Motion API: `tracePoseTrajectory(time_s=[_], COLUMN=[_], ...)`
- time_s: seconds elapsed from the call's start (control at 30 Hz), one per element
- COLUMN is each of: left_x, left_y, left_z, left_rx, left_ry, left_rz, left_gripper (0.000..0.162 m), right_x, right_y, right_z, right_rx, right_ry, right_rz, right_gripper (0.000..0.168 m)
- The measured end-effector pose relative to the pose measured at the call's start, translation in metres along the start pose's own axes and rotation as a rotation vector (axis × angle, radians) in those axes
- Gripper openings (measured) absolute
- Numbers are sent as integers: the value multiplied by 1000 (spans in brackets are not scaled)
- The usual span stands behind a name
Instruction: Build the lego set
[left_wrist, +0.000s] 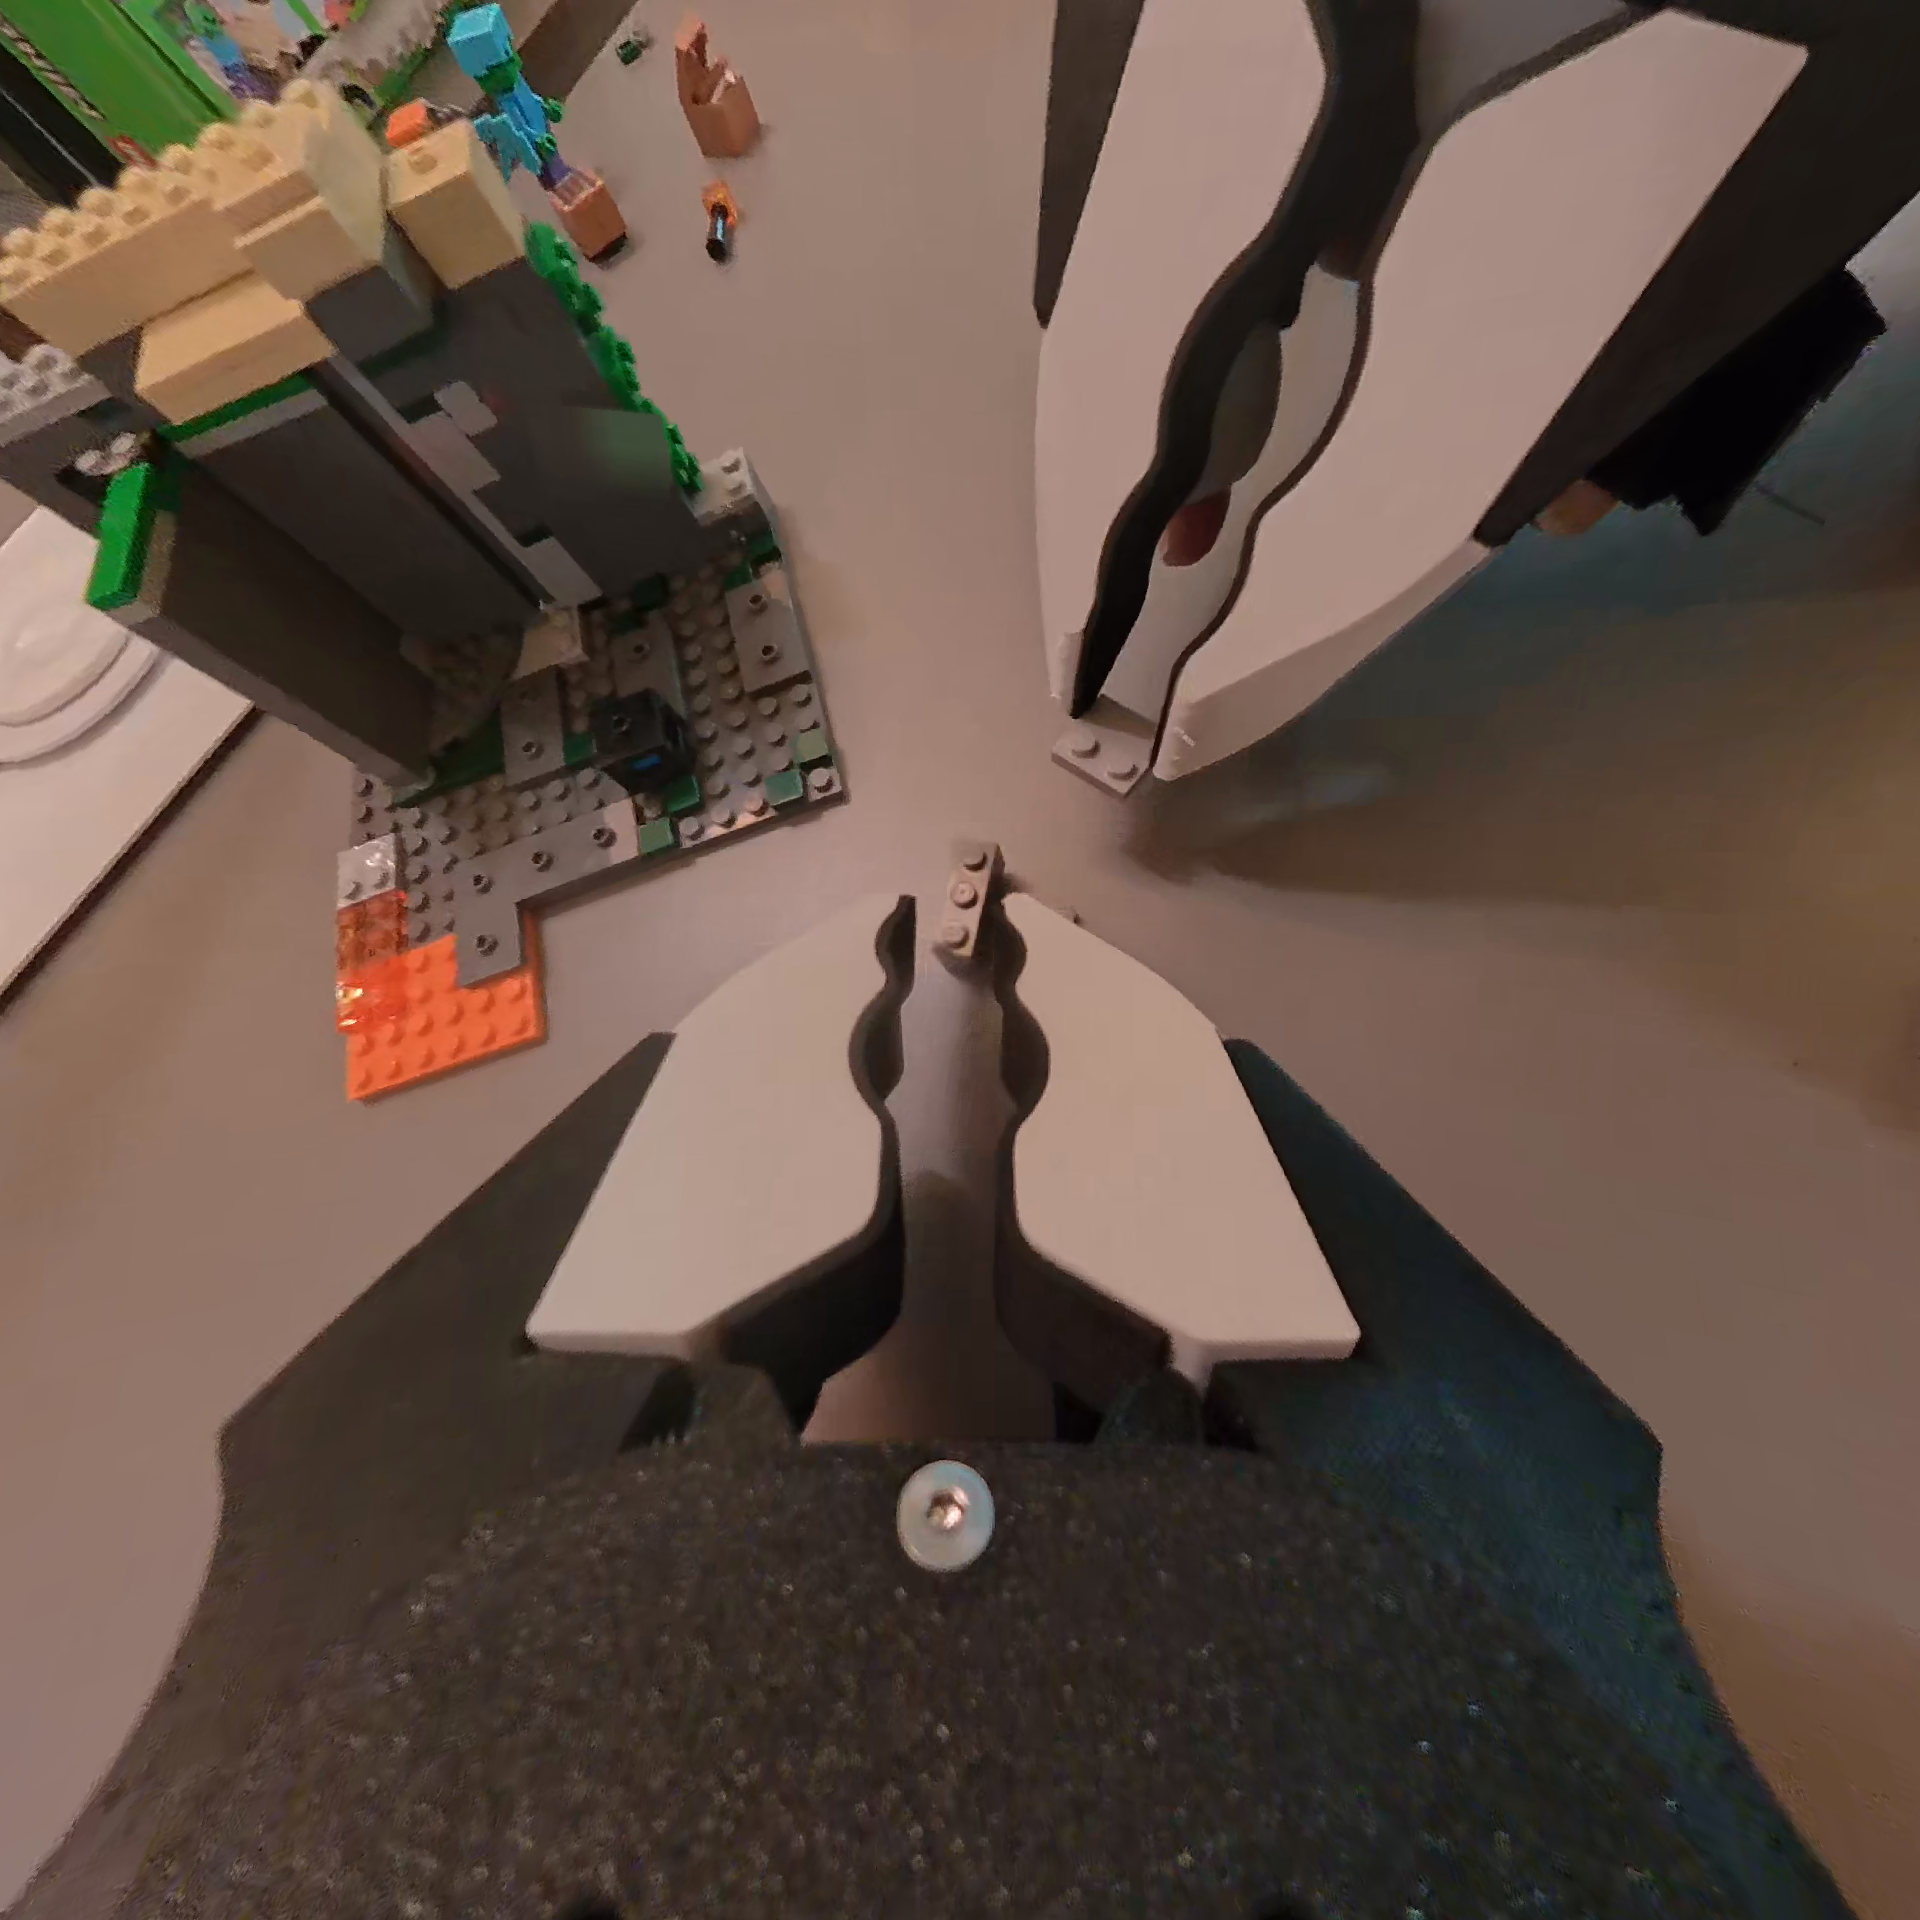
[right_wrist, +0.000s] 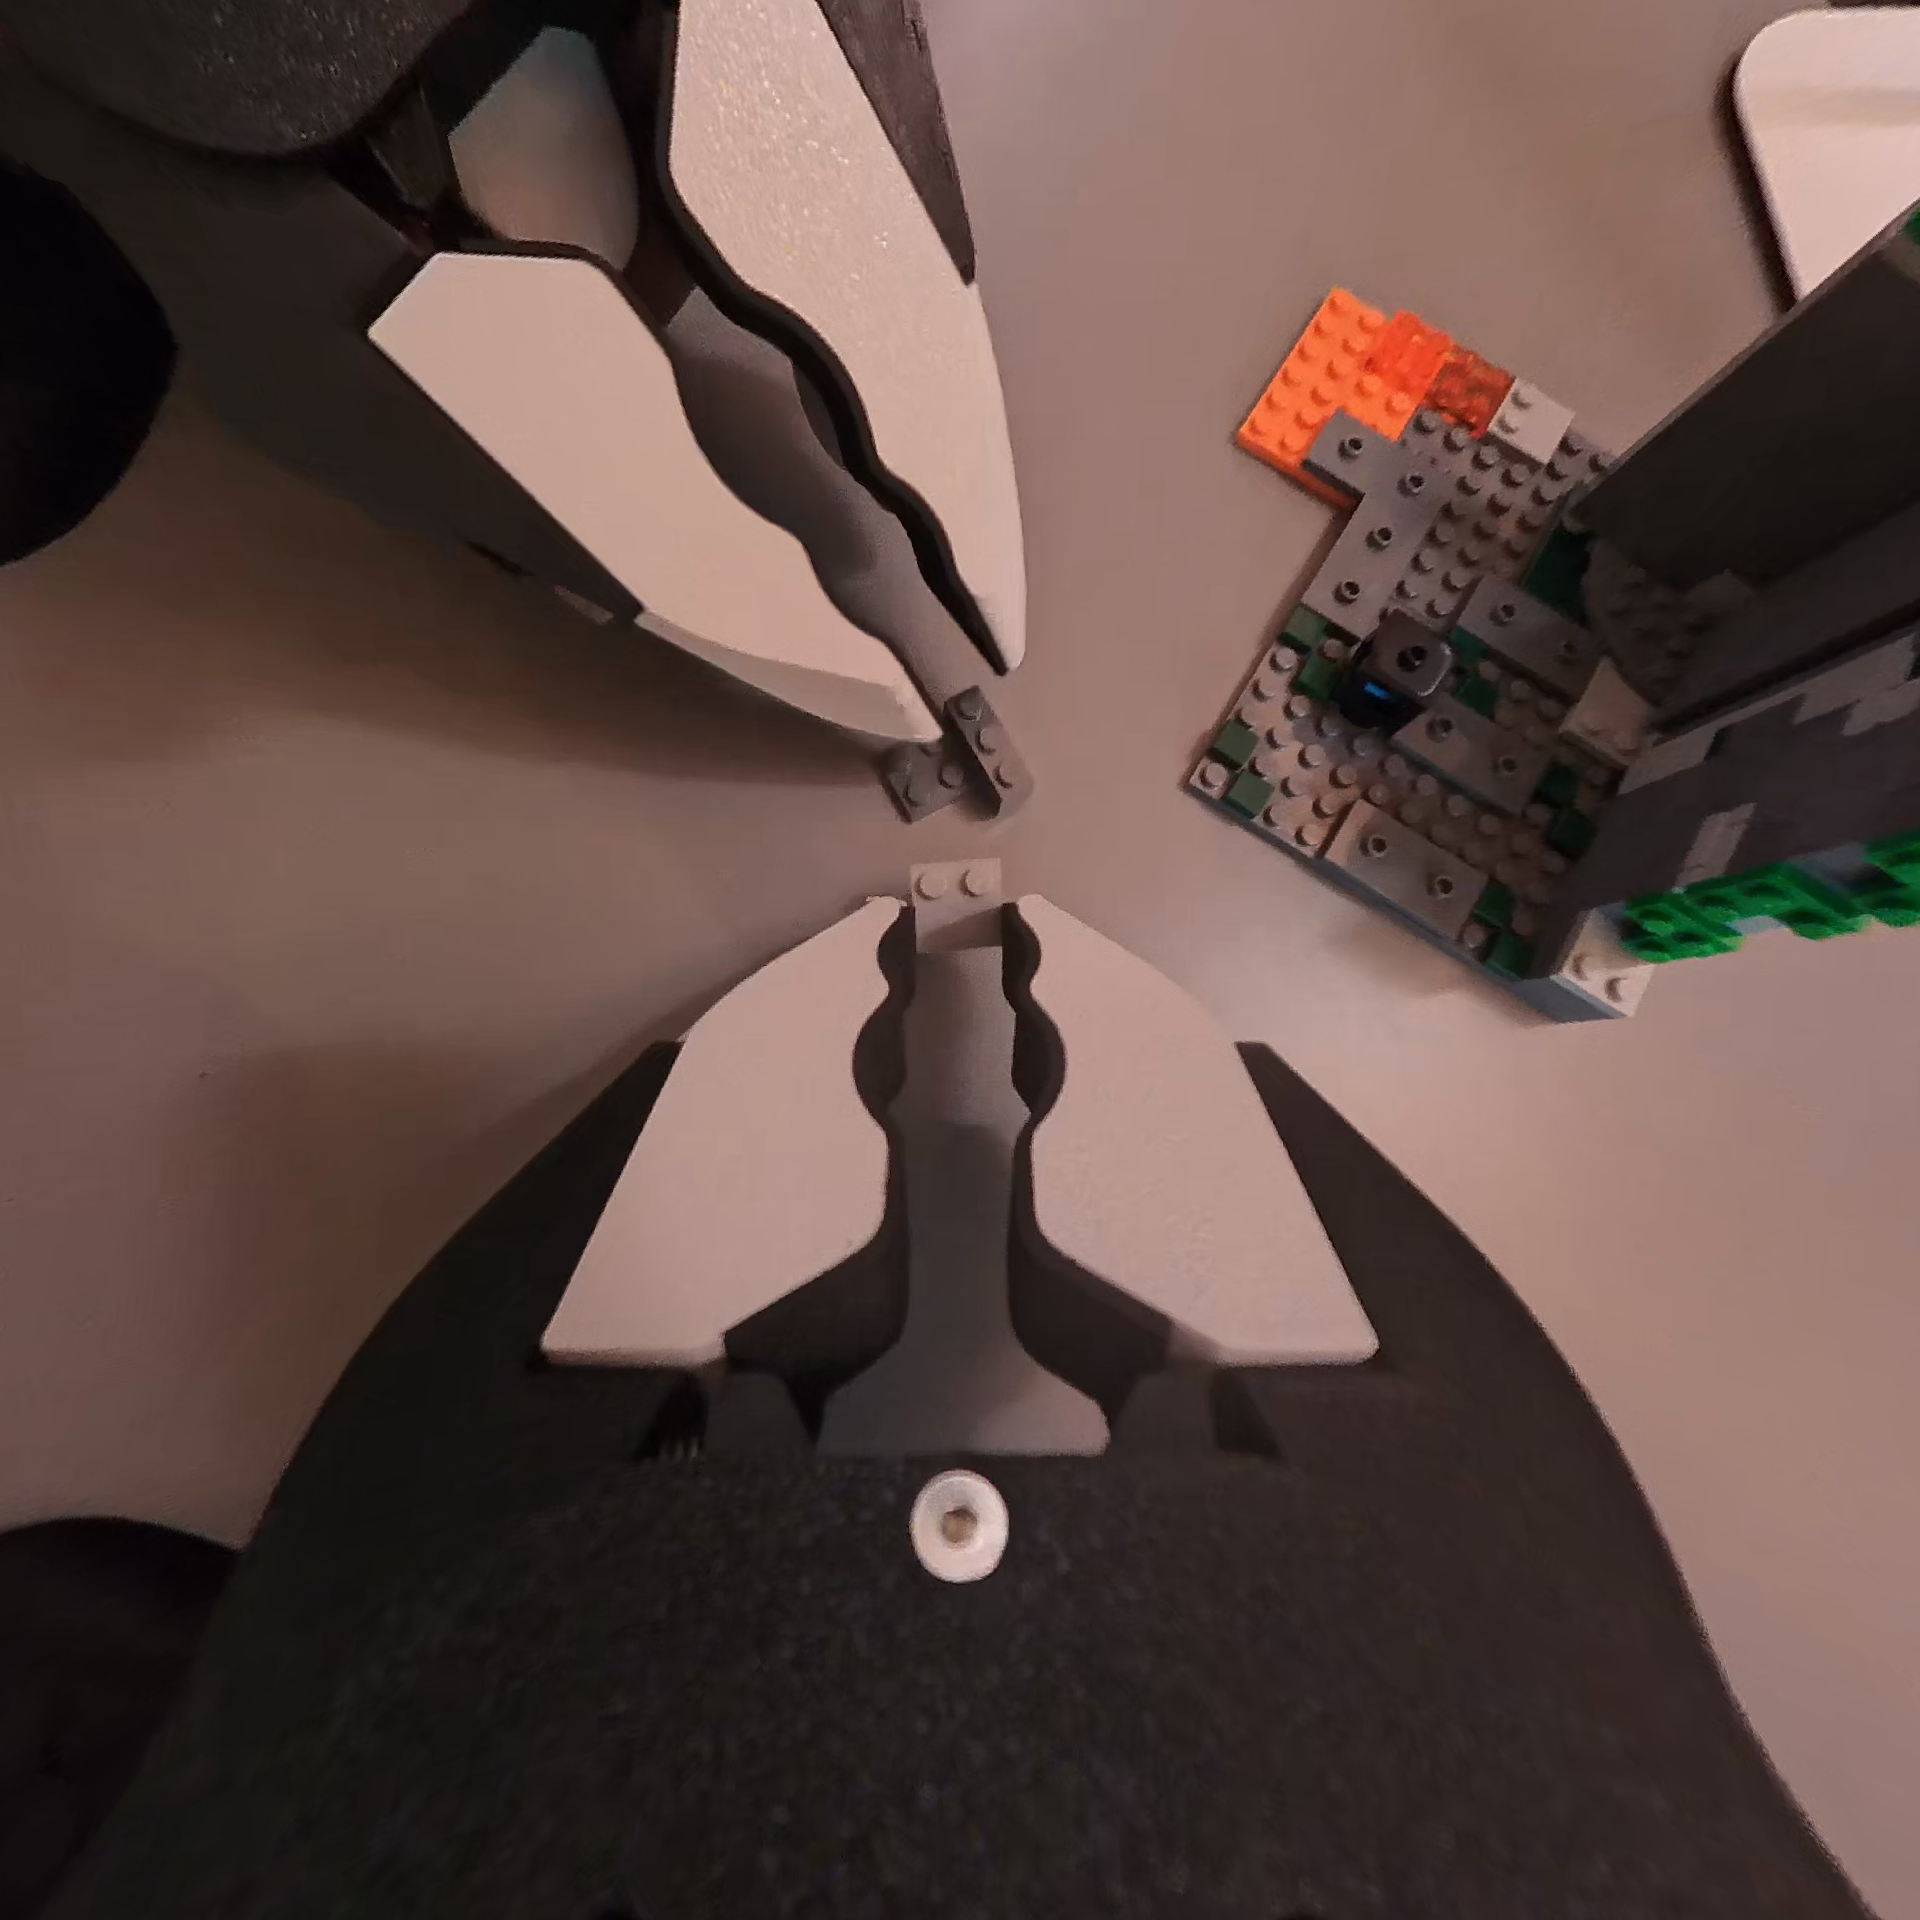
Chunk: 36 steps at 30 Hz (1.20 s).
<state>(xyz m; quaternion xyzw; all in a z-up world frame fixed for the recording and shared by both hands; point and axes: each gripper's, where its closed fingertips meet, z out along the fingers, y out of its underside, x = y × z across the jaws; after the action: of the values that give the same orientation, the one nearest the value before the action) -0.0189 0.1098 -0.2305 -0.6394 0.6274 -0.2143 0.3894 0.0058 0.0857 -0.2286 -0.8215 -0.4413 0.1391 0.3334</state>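
Note:
My left gripper (left_wrist: 961, 920) is shut on a small dark grey stud plate piece (left_wrist: 968, 896), held just above the grey table. In the right wrist view this piece (right_wrist: 935, 779) looks like two small plates joined at an angle, at the tip of the left gripper (right_wrist: 966, 698). My right gripper (right_wrist: 956, 914) is shut on a light grey two-stud plate (right_wrist: 954, 902), facing the left one with a small gap between the pieces. It also shows in the left wrist view (left_wrist: 1127, 740) with its plate (left_wrist: 1103, 756). The lego build (left_wrist: 582, 748) stands to the side.
The build has a grey studded base with an orange corner (left_wrist: 447, 1029), a tall dark tower with tan top (left_wrist: 312, 416) and a small black cube (right_wrist: 1387, 675). A turquoise minifigure (left_wrist: 514, 114), brown pieces (left_wrist: 717, 104) and a small torch piece (left_wrist: 719, 218) lie behind. A white tray (left_wrist: 62, 707) sits at the left. Across from one pair of fingers to the other is roughly 4 cm.

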Motion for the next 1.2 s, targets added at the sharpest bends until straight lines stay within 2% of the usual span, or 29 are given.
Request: tracePoseTrajectory(time_s=[0.27, 0.67, 0.87, 1.2], left_x=[-16, 2, 4, 3], left_y=[4, 10, 11, 12], left_z=[-8, 3, 4, 4], left_rx=[13, -16, -22, -16], left_ry=[-40, 48, 64, 65], left_rz=[-35, 38, 52, 70], left_gripper=[12, 17, 8, 8], right_x=[-9, -10, -9, -7], right_y=[-6, -11, -11, -16], right_z=[4, 19, 23, 26], right_rx=[-2, -59, -89, -116], right_ry=[-19, -24, -40, -62], right_rz=[-66, -127, -156, -191], right_gripper=[15, 15, 15, 15])
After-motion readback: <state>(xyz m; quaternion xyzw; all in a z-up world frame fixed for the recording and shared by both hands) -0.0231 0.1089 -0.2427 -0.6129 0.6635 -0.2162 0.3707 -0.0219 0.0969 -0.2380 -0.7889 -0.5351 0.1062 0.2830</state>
